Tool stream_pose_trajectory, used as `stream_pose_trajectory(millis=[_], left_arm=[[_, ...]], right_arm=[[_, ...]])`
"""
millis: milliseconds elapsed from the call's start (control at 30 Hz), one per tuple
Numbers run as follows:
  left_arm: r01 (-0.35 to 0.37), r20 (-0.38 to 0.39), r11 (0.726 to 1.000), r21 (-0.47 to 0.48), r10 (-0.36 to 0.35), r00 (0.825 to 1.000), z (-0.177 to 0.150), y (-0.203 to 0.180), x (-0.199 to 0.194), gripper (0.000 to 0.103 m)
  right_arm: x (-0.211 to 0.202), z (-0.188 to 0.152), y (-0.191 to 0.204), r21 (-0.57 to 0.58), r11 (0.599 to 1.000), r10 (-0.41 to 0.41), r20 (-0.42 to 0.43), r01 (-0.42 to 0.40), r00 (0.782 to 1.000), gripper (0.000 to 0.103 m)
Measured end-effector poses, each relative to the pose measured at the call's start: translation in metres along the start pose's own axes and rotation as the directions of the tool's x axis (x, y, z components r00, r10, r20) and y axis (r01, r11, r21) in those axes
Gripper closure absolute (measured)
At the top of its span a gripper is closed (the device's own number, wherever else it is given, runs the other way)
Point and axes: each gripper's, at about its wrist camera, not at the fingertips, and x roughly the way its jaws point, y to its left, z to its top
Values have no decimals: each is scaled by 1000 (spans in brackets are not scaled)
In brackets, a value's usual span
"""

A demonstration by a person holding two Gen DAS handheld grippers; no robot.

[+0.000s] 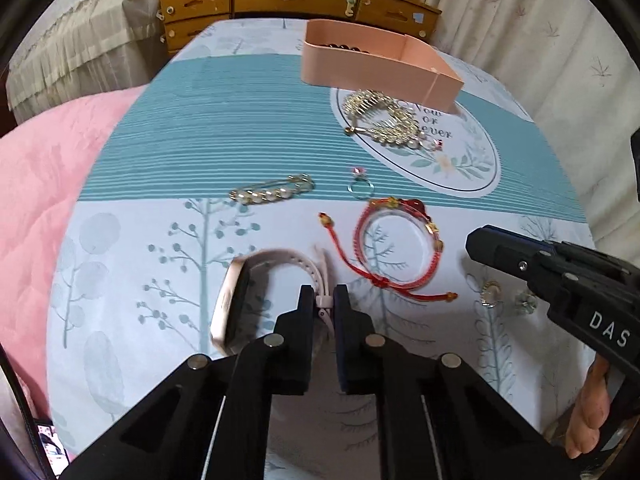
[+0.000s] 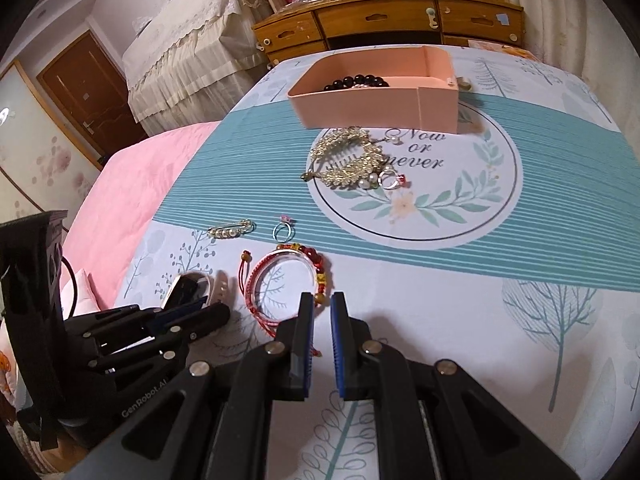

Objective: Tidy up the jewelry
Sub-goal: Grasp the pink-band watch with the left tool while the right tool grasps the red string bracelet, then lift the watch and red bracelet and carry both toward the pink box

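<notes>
My left gripper (image 1: 323, 300) is shut on the strap of a pale pink watch (image 1: 240, 296), held near the front of the table; the watch also shows in the right wrist view (image 2: 192, 286). My right gripper (image 2: 321, 306) is nearly closed with nothing between its fingers, just in front of the red cord bracelet (image 2: 280, 280), which also shows in the left wrist view (image 1: 396, 240). A pink box (image 2: 372, 96) at the back holds dark beads (image 2: 356, 80). A gold hair comb (image 2: 344, 156), a pearl pin (image 2: 232, 230) and a ring (image 2: 284, 230) lie on the cloth.
Two small earrings (image 1: 506, 298) lie beside the right gripper's body (image 1: 560, 276). A second ring (image 2: 390, 179) lies by the comb. A pink bed (image 2: 132, 184) is to the left of the table, a wooden drawer chest (image 2: 380, 24) behind it.
</notes>
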Motion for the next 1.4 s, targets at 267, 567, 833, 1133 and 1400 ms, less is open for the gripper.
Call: stream_pose_trajectory(millis=[267, 567, 833, 1133, 1400], left_arm=[[4, 37, 1000, 5, -4, 999, -1, 10, -8, 96], [31, 34, 999, -17, -31, 999, -1, 21, -7, 96], [39, 45, 999, -14, -38, 998, -3, 22, -11, 96], [52, 108, 999, 10, -53, 993, 8, 19, -35, 96], [103, 174, 995, 13, -104, 979, 35, 14, -65, 96]], right_arm=[[19, 7, 12, -29, 998, -54, -46, 53, 997, 94], [33, 11, 27, -108, 985, -139, -69, 131, 988, 77], [36, 6, 40, -207, 952, -236, -21, 227, 971, 93], [8, 18, 28, -101, 990, -105, -14, 103, 994, 93], [-49, 57, 28, -114, 986, -105, 152, 123, 983, 93]])
